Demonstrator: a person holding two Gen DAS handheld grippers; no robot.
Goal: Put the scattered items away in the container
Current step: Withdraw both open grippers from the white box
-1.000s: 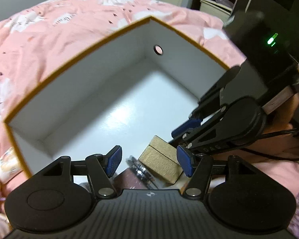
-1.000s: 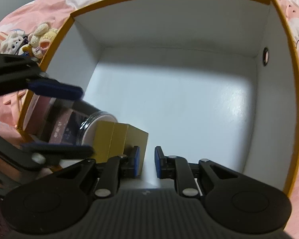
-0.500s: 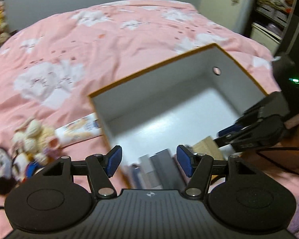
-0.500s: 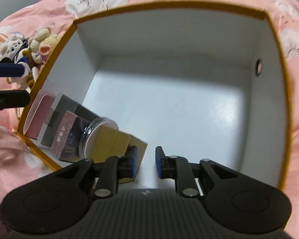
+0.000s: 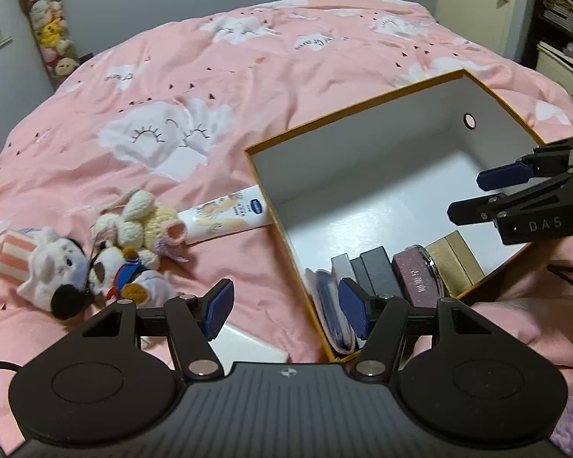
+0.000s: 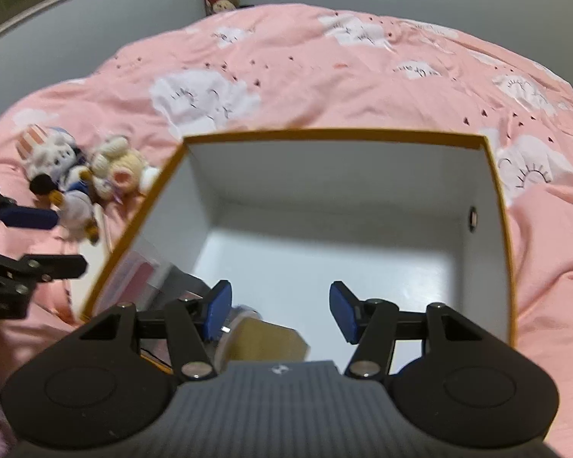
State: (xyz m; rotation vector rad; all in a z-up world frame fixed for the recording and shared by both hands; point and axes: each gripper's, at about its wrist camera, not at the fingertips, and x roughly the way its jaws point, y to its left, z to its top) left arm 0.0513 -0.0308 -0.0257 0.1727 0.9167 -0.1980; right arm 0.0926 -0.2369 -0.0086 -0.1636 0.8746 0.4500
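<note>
The left gripper (image 5: pixel 284 311) stood about half open with nothing between its pads, tilted down over the near corner of the box (image 5: pixel 363 122). Just below its left finger lay a flat white item (image 5: pixel 248 343) on the pink bedspread (image 5: pixel 210 76). Just ahead of its right finger, inside the box, small cartons (image 5: pixel 378 271) stood packed in a row, ending in a gold box (image 5: pixel 454 263).

The right gripper (image 6: pixel 279 311) was opening its jaws – nothing was held – with the gold box (image 6: pixel 263 341) directly beneath them.

Ahead and to the left of the left gripper, plush toys (image 5: pixel 95 255) lay huddled in a heap; beyond them a white tube (image 5: pixel 225 215) lay against the box's outer wall.

Likely risks: the toys touched one another, so a grab might lift two or drop one – and the tube sat so close to the wall that a finger could strike or shove the box. The two grippers were near enough to collide.
</note>
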